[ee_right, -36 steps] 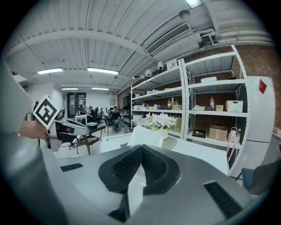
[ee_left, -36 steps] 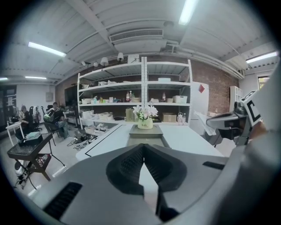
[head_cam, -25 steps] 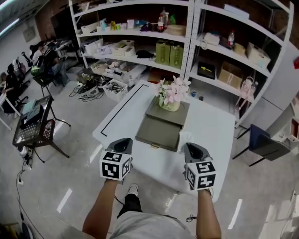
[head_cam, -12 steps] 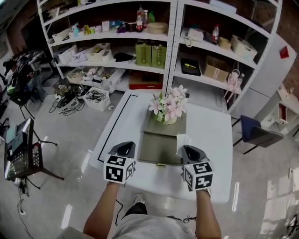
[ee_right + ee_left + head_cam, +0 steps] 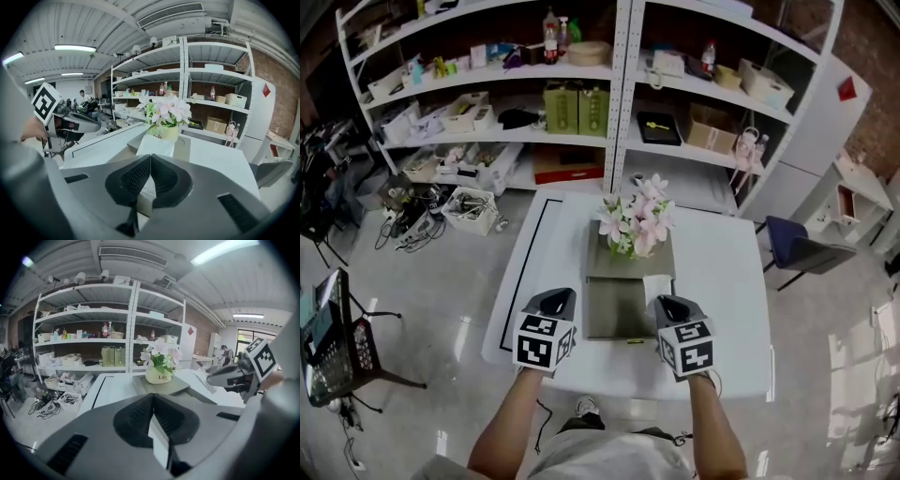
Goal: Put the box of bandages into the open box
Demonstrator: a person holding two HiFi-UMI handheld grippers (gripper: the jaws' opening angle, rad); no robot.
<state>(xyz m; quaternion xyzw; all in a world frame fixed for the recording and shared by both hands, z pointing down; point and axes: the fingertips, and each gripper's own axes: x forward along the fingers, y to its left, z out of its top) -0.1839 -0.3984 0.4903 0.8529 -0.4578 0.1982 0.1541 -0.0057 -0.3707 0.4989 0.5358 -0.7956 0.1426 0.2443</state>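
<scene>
An olive-grey open box (image 5: 613, 310) lies mid-table, with a pot of pink flowers (image 5: 634, 225) standing on its far half. The white box of bandages (image 5: 657, 285) sits at the open box's right edge, just ahead of my right gripper (image 5: 668, 302). That gripper is shut and holds nothing. In the right gripper view the box of bandages (image 5: 157, 144) lies straight beyond the closed jaws. My left gripper (image 5: 558, 296) hovers at the open box's left front corner, also shut and empty. The left gripper view shows the flower pot (image 5: 159, 374) on the grey box (image 5: 164, 386).
The white table (image 5: 722, 319) has a black tape line (image 5: 521, 272) along its left side. Loaded white shelves (image 5: 619, 94) stand behind it. A blue chair (image 5: 802, 248) is at the right and a black cart (image 5: 333, 337) at the left on the floor.
The head view has swung so the table sits square in front. Both grippers have come closer to the open box, on either side of its front, and have stayed shut.
</scene>
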